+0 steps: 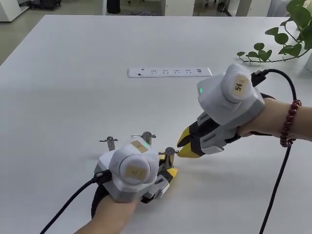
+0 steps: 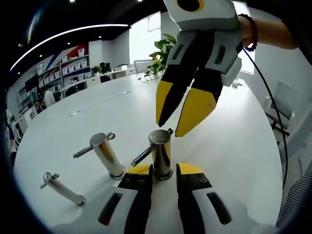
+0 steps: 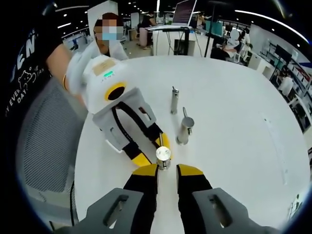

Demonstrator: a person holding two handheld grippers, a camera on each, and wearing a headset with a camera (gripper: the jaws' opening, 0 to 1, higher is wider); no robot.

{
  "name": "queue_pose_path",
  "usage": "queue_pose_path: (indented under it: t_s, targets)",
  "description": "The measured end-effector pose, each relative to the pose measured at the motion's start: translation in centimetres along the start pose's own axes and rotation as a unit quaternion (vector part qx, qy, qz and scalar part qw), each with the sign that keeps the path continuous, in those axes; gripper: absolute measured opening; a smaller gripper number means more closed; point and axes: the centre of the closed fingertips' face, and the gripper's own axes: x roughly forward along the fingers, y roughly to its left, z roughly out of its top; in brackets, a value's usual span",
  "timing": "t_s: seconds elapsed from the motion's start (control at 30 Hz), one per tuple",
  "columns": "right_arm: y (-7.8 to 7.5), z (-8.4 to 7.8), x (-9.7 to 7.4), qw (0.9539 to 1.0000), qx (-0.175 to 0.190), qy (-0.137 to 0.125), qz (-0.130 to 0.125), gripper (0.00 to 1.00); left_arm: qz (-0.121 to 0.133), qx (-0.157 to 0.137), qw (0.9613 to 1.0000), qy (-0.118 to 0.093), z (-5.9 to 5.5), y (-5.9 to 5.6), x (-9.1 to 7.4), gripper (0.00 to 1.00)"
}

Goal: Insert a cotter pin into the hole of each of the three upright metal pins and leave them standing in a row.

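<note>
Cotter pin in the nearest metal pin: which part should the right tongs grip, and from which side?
Grip the cotter pin's looped head, approaching from the side opposite its straight legs. The head stands clear beside the metal pin's top, while the left tongs flank the lower shaft.

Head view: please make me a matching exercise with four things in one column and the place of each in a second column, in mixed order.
Things:
1. power strip
2. plant
3. bead bracelet
4. rightmost metal pin

Places:
A. between the left gripper's jaws
B. on the wrist behind the right gripper
C. over the table's far right edge
D. flat on the table, farther away than both grippers

Pairs: 1-D, 2-C, 3-B, 4-A.
</note>
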Motion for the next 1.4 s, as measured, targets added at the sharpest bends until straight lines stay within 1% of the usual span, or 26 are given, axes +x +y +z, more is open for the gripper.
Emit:
queue_pose_path:
  t_s: [0.07, 0.1, 0.2, 0.23, 0.3, 0.37, 0.43, 0.5, 0.57, 0.67, 0.77, 0.9, 1.07, 1.17, 1.4]
  targets:
    - [0.1, 0.3, 0.1, 1.0, 0.009, -0.004, -0.002, 0.18, -0.002, -0.003, 1.0, 0.005, -0.2, -0.1, -0.2, 0.18]
    - [0.1, 0.3, 0.1, 0.9999, 0.01, -0.005, -0.002, 0.19, -0.002, -0.004, 1.0, 0.007, -0.3, -0.1, -0.3, 0.19]
    - [0.4, 0.9, 0.3, 0.9998, 0.016, -0.015, -0.001, 0.2, -0.003, -0.004, 0.9999, 0.01, -0.5, -0.3, -0.8, 0.22]
    - [0.5, 1.1, 0.4, 0.9996, 0.02, -0.018, -0.001, 0.2, -0.004, -0.007, 0.9999, 0.009, -0.5, -0.3, -0.9, 0.23]
    - [0.6, 1.3, 0.7, 0.9995, 0.022, -0.022, 0.002, 0.2, -0.005, -0.023, 0.9997, 0.01, -0.4, -0.4, -1.3, 0.26]
    - [0.7, 1.5, 1.0, 0.9994, 0.027, -0.023, 0.004, 0.2, -0.004, -0.027, 0.9996, 0.008, -0.2, -0.5, -1.6, 0.28]
    - [0.7, 1.5, 1.3, 0.9995, 0.025, -0.021, 0.003, 0.2, -0.004, -0.03, 0.9995, 0.004, 0.0, -0.6, -1.9, 0.31]
    - [0.7, 1.3, 1.7, 0.9995, 0.025, -0.02, 0.004, 0.19, -0.004, -0.04, 0.9992, 0.0, 0.3, -0.6, -2.3, 0.34]
    - [0.6, 1.3, 1.9, 0.9994, 0.028, -0.019, 0.003, 0.17, -0.001, -0.045, 0.999, -0.001, 0.4, -0.4, -2.6, 0.36]
    - [0.4, 1.1, 2.2, 0.9996, 0.026, -0.009, -0.001, 0.14, 0.004, -0.049, 0.9988, -0.004, 0.5, -0.2, -3.1, 0.39]
    - [0.4, 1.2, 2.2, 0.9995, 0.03, -0.009, -0.002, 0.12, 0.008, -0.055, 0.9984, -0.006, 0.5, 0.0, -3.8, 0.41]
    - [0.5, 1.1, 2.3, 0.9996, 0.029, -0.005, -0.002, 0.09, 0.014, -0.065, 0.9977, -0.015, 0.7, 0.1, -4.6, 0.45]
    - [0.5, 0.9, 2.3, 0.9993, 0.036, 0.0, -0.005, 0.09, 0.019, -0.069, 0.9973, -0.017, 0.8, 0.2, -5.3, 0.48]
    - [0.6, 1.0, 2.3, 0.9991, 0.041, -0.002, -0.007, 0.08, 0.024, -0.072, 0.9969, -0.023, 1.0, 0.3, -6.2, 0.5]
    - [0.6, 0.9, 2.1, 0.9989, 0.047, -0.004, -0.006, 0.08, 0.039, -0.078, 0.9956, -0.034, 1.4, 1.2, -7.7, 0.57]
